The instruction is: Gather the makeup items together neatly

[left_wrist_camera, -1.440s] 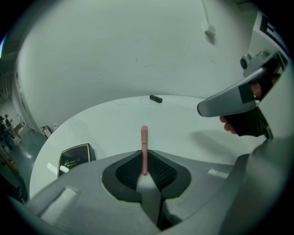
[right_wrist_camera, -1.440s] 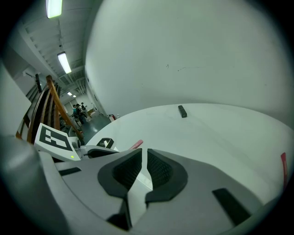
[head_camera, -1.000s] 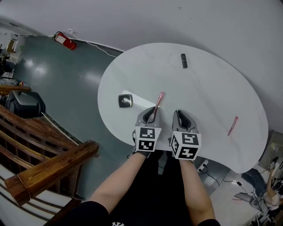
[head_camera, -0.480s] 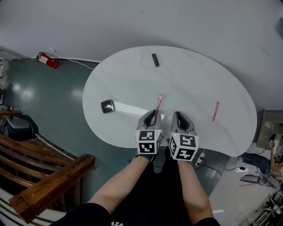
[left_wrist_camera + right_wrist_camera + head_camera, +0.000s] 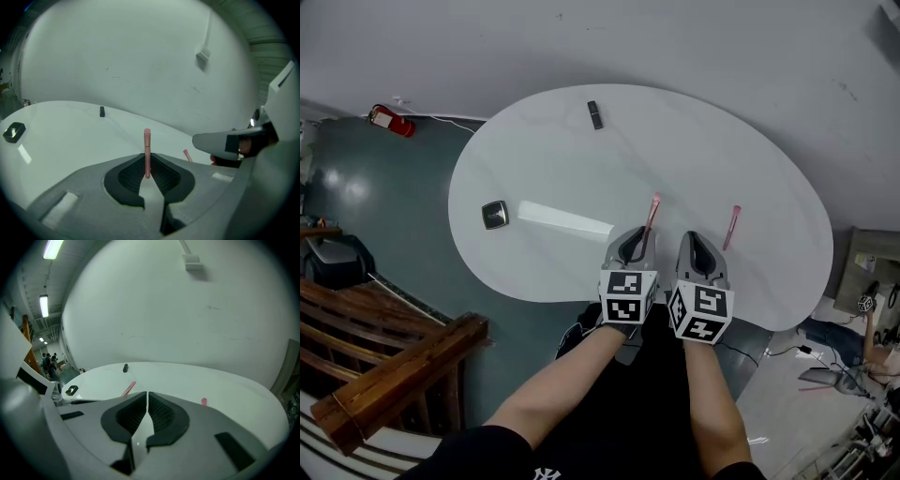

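My left gripper (image 5: 639,236) (image 5: 147,165) is shut on the lower end of a slim pink makeup stick (image 5: 652,212) (image 5: 147,143), which juts forward over the white oval table (image 5: 703,150). Beside it, my right gripper (image 5: 695,240) (image 5: 146,394) is shut with nothing in it. A second pink stick (image 5: 731,227) (image 5: 187,155) lies on the table just ahead of the right gripper. Near the far edge lies a small black tube (image 5: 594,114) (image 5: 102,111) (image 5: 125,367). A dark square compact (image 5: 494,215) (image 5: 14,131) (image 5: 71,390) rests at the table's left end.
A bright streak of reflected light (image 5: 565,218) crosses the tabletop between the compact and my grippers. A red fire extinguisher (image 5: 391,122) lies on the floor at the far left. A wooden railing (image 5: 394,366) runs at the lower left. Cables and clutter (image 5: 839,375) lie at the lower right.
Both grippers have moved right along the table's near edge, the left one still holding its pink stick. That stick now sits much closer to the second pink stick.
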`<action>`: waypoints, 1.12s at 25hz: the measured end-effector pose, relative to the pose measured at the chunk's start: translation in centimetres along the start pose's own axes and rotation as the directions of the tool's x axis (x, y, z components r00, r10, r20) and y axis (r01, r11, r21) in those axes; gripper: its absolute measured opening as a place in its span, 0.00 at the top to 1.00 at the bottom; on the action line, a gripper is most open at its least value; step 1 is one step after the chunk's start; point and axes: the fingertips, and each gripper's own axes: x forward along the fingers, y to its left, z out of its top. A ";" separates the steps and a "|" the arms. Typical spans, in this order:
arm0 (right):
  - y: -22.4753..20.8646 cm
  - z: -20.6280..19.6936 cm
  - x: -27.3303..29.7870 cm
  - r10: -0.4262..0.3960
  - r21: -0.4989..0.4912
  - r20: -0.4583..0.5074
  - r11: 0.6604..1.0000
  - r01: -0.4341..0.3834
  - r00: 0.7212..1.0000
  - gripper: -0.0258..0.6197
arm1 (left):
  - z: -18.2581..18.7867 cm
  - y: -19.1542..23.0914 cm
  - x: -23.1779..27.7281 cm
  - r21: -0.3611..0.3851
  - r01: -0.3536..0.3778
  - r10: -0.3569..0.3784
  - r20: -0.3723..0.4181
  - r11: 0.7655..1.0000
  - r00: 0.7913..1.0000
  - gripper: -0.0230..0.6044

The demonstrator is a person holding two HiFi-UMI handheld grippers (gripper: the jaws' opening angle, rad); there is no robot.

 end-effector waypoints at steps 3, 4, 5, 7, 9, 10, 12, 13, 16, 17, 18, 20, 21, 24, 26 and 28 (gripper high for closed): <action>-3.2 -0.6 -0.6 0.006 0.000 -0.004 1.000 -0.006 1.000 0.92 | -1.2 -3.0 1.5 -0.009 -0.003 0.002 -0.015 1.000 1.000 0.89; -4.2 -0.8 -0.8 0.010 0.000 -0.006 1.000 -0.010 1.000 0.92 | -1.6 -3.9 2.0 -0.012 -0.005 0.005 -0.019 1.000 1.000 0.89; -5.1 -0.9 -0.9 0.015 0.001 -0.008 1.000 -0.015 1.000 0.92 | -1.8 -4.7 2.4 -0.016 -0.011 0.010 -0.021 1.000 1.000 0.89; -6.8 -1.0 -1.0 0.028 -0.001 -0.011 1.000 -0.028 1.000 0.92 | -2.3 -6.2 3.4 -0.020 -0.023 0.023 -0.023 1.000 0.999 0.89; -8.2 -1.1 -0.9 0.043 -0.006 -0.011 0.999 -0.043 0.999 0.92 | -2.7 -7.4 4.4 -0.018 -0.034 0.034 -0.027 0.999 0.999 0.89; -8.9 -1.1 -0.8 0.051 -0.008 -0.011 0.999 -0.051 0.999 0.92 | -2.8 -8.0 4.9 -0.018 -0.038 0.038 -0.028 0.999 0.999 0.89; -10.2 -1.3 -0.7 0.064 -0.007 -0.015 0.998 -0.064 0.998 0.92 | -3.2 -9.1 5.8 -0.015 -0.047 0.046 -0.032 0.999 0.998 0.89; -10.8 -1.5 -0.7 0.071 -0.005 -0.018 0.997 -0.071 0.997 0.92 | -3.3 -9.6 6.2 -0.013 -0.052 0.051 -0.035 0.999 0.998 0.89; -12.7 -2.0 -0.6 0.086 0.002 -0.024 0.996 -0.086 0.996 0.92 | -3.9 -10.8 7.6 -0.012 -0.067 0.066 -0.041 0.998 0.997 0.89; -13.2 -2.1 -0.5 0.090 0.005 -0.025 0.996 -0.090 0.996 0.92 | -4.1 -11.1 8.0 -0.012 -0.071 0.070 -0.045 0.997 0.997 0.89; -13.7 -2.3 -0.5 0.093 0.007 -0.027 0.996 -0.093 0.995 0.92 | -4.2 -11.4 8.4 -0.010 -0.073 0.073 -0.049 0.997 0.996 0.89; -14.6 -2.6 -0.3 0.098 0.012 -0.032 0.995 -0.097 0.995 0.92 | -4.7 -12.0 9.3 -0.001 -0.074 0.074 -0.063 0.997 0.995 0.89; -15.0 -2.7 -0.2 0.100 0.016 -0.034 0.995 -0.100 0.994 0.92 | -4.9 -12.4 9.7 0.007 -0.072 0.072 -0.069 0.997 0.995 0.89; -15.8 -3.0 0.2 0.109 0.025 -0.040 0.994 -0.108 0.993 0.92 | -5.3 -13.1 10.6 0.025 -0.070 0.072 -0.082 0.997 0.994 0.89; -16.1 -3.1 0.3 0.116 0.029 -0.043 0.993 -0.115 0.992 0.92 | -5.5 -13.2 11.0 0.026 -0.075 0.077 -0.089 0.997 0.993 0.89; -16.3 -3.2 0.5 0.124 0.031 -0.046 0.992 -0.122 0.991 0.92 | -5.7 -13.2 11.3 0.031 -0.081 0.084 -0.095 0.996 0.992 0.89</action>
